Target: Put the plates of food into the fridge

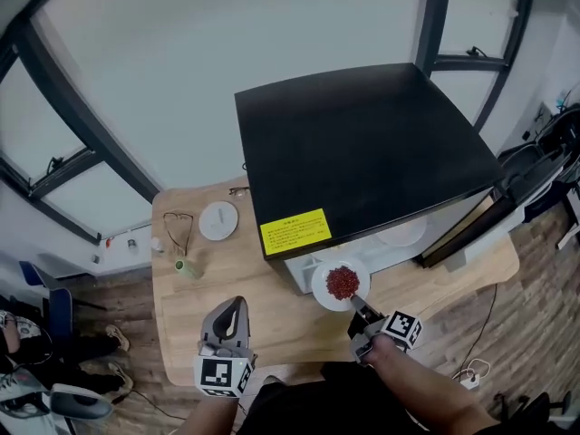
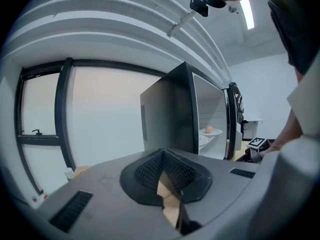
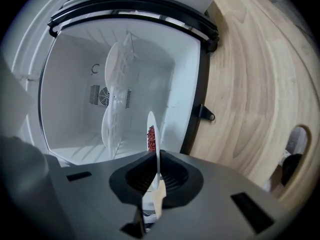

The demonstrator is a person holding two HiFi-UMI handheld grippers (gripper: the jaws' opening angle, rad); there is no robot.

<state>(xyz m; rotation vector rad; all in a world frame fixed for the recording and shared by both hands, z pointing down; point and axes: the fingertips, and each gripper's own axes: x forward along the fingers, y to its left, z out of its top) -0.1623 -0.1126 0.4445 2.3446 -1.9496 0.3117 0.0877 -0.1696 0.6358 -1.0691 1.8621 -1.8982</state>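
A black mini fridge (image 1: 362, 152) stands on the wooden table (image 1: 272, 306) with its door (image 1: 521, 184) swung open to the right. My right gripper (image 1: 358, 303) is shut on the rim of a white plate of red food (image 1: 342, 283), held just in front of the open fridge. In the right gripper view the plate (image 3: 153, 134) appears edge-on before the white interior, where another plate (image 3: 112, 124) rests on a shelf. My left gripper (image 1: 234, 308) hovers over the table's front, shut and empty; its pads (image 2: 150, 171) meet.
A white round dish (image 1: 218, 219), a pair of glasses (image 1: 178, 229) and a small green item (image 1: 188, 268) lie on the table left of the fridge. A plate with a pale round food (image 2: 210, 130) sits inside the fridge. Large windows stand behind.
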